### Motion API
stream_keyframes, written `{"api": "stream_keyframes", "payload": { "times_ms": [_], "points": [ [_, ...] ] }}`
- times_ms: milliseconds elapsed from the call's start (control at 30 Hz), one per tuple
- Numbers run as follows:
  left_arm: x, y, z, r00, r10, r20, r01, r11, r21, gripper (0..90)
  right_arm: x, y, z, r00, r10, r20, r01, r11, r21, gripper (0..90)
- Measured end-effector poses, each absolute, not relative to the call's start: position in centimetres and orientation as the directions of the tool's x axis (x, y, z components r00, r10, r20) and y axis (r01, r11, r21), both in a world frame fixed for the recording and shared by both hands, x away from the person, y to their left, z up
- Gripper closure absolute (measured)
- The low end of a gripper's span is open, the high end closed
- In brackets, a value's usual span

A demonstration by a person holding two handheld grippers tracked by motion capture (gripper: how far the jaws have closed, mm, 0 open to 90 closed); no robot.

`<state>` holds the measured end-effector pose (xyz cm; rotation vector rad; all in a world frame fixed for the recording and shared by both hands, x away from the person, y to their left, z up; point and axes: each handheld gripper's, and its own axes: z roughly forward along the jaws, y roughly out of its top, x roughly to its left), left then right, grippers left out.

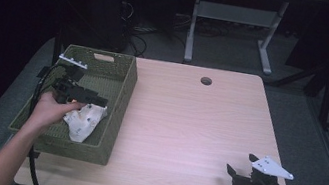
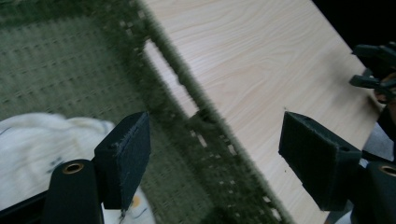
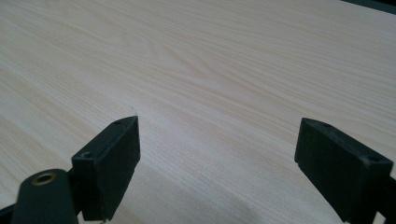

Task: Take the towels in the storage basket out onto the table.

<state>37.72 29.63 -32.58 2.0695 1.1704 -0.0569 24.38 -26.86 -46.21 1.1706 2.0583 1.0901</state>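
High view: white cloth [image 1: 83,120] lies crumpled in the olive woven basket [image 1: 121,96], left of frame.
Faint dark marks speckle it; the left gripper [image 1: 95,101] hovers over it, jaws spread, while the right gripper [image 1: 239,167], lower right above the wooden table [image 1: 187,126], gapes empty.

Basket [image 1: 118,115]: on the bench [image 1: 187,126], along its left edge, overhanging that edge.
Cloth [image 1: 84,119]: in the basket, toward its near right corner.
Left claw [image 1: 93,98]: over the basket, just behind the cloth.
Right claw [image 1: 239,172]: above the bench's near right corner, well apart from the basket.
Hole [image 1: 206,80]: in the bench near its far edge, right of the basket.
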Motion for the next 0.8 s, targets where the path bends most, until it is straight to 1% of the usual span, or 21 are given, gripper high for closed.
{"api": "stream_keyframes", "payload": {
  "times_ms": [233, 333, 433, 467, 667, 800],
  "points": [
    [38.5, 31.4, -33.7, 0.528, 0.768, -0.361, 0.786, -0.282, 0.549, 25.6, 24.4, -26.9, -46.2, -0.483, 0.874, -0.049, 0.449, 0.296, 0.843, 13.8],
    [38.7, 31.9, -34.1, 0.51, 0.794, -0.331, 0.795, -0.288, 0.535, 25.7, 24.4, -26.9, -46.2, -0.484, 0.874, -0.05, 0.449, 0.297, 0.843, 13.8],
    [39.1, 32.4, -34.5, 0.491, 0.809, -0.325, 0.807, -0.281, 0.52, 27.0, 24.4, -26.9, -46.2, -0.483, 0.874, -0.05, 0.449, 0.297, 0.843, 13.8],
    [39.4, 32.6, -34.9, 0.485, 0.82, -0.305, 0.815, -0.295, 0.499, 29.9, 24.4, -26.9, -46.2, -0.483, 0.874, -0.05, 0.45, 0.296, 0.843, 13.8],
    [40.0, 33.0, -35.8, 0.449, 0.854, -0.261, 0.835, -0.297, 0.463, 29.9, 24.4, -26.9, -46.2, -0.483, 0.874, -0.05, 0.45, 0.297, 0.842, 13.8],
    [40.5, 33.3, -36.4, 0.414, 0.887, -0.205, 0.852, -0.298, 0.429, 30.1, 24.4, -26.9, -46.3, -0.484, 0.874, -0.05, 0.451, 0.298, 0.841, 13.8]
  ]
}}
